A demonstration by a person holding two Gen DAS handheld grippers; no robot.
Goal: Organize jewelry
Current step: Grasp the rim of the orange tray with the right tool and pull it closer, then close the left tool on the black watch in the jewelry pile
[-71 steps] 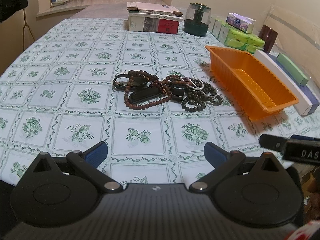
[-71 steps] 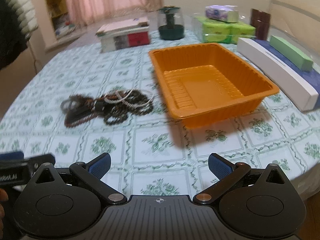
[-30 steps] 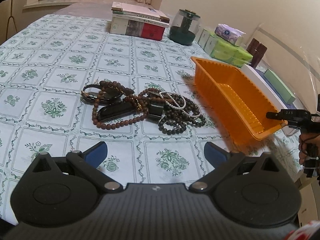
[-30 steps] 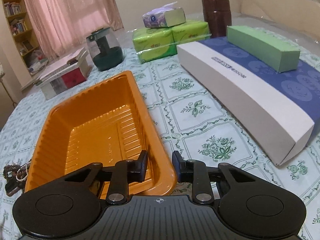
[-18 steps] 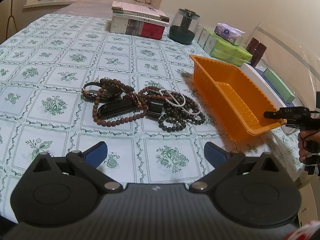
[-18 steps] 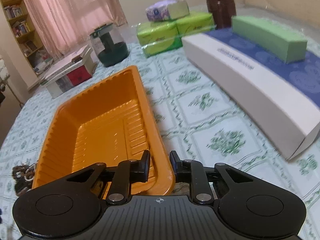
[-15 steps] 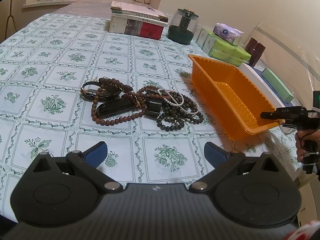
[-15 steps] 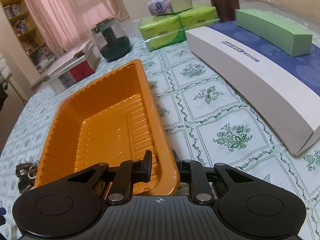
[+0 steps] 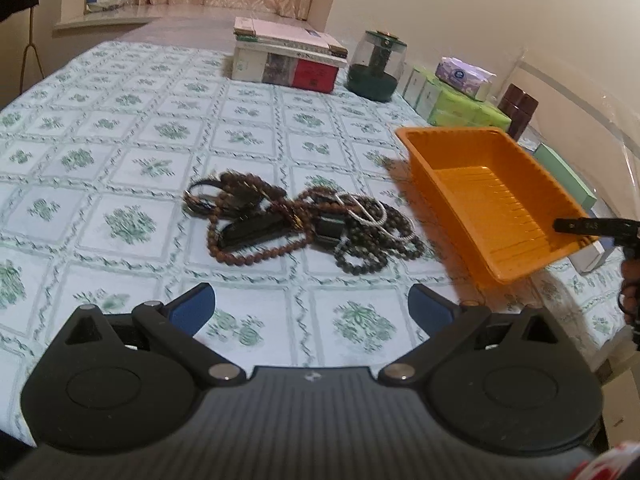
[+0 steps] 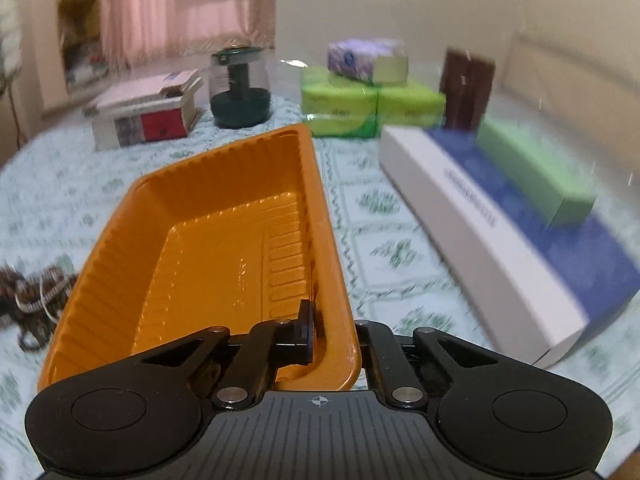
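**Right hand-held gripper clamping the tray's rim**

Left wrist view: we are seeing our left hand-held gripper (image 9: 311,304) hovering wide and empty over the desk (image 9: 120,152), the tangled jewelry (image 9: 304,222) lying ahead of it. The orange tray (image 9: 486,200) is tilting, lifted at the near right corner where the right hand-held gripper (image 9: 576,225) is pinching it.

Right wrist view: blurring is smearing everything. The tray's rim is hiding the right finger; jewelry is getting cut off at the left edge.
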